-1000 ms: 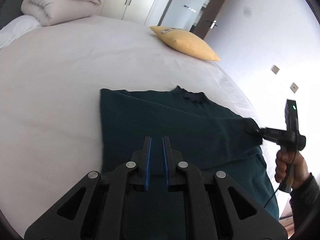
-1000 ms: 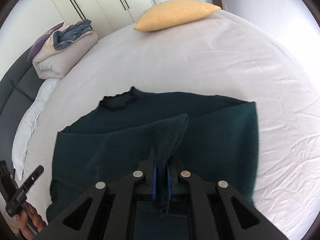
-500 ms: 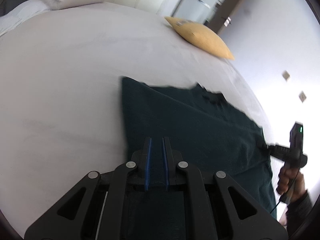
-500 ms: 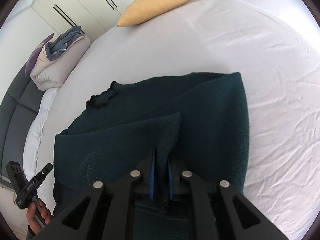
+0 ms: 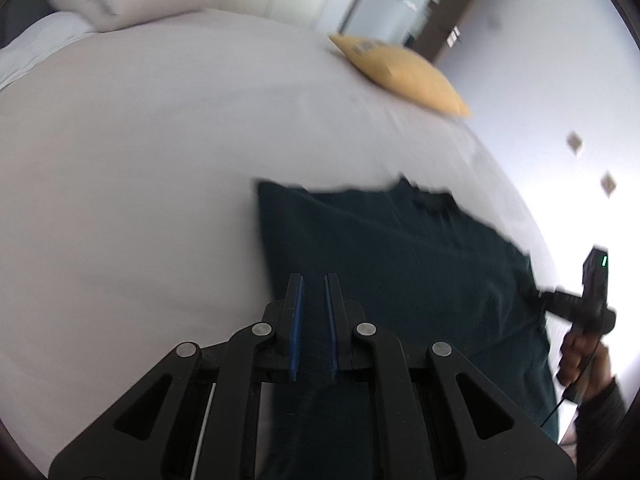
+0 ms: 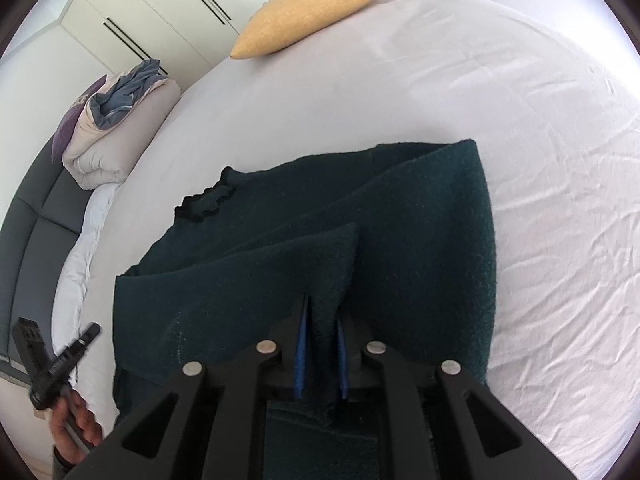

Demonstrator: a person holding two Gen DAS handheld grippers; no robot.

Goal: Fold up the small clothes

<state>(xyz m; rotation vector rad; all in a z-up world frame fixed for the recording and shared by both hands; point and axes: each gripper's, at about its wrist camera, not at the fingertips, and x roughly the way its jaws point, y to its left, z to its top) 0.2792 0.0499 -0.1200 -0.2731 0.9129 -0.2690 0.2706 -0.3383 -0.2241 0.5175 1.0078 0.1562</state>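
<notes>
A dark green knit sweater (image 6: 420, 240) lies on the white bed (image 6: 440, 80), collar (image 6: 208, 204) toward the far side. One side is folded over, and the fold rises in a tent to my right gripper (image 6: 322, 314). Its jaws are opening, but the fold still fills the gap between the blue pads. In the left wrist view the right gripper (image 5: 534, 292) meets the sweater (image 5: 400, 264) at its right edge. My left gripper (image 5: 314, 280) hovers over the sweater's near left part, shut, with nothing seen clamped. The right wrist view shows the left gripper (image 6: 94, 330) just off the sweater's edge.
A yellow pillow (image 6: 312, 12) lies at the bed's far edge. A folded duvet (image 6: 116, 140) with a blue cloth on it sits by the dark headboard (image 6: 36, 232). White wardrobes stand behind. A person's hand (image 5: 580, 364) holds the right gripper's handle.
The right gripper's pads have spread slightly around the fold, and it has sunk and rolled. The left gripper has shifted so the sweater sits further right in its view.
</notes>
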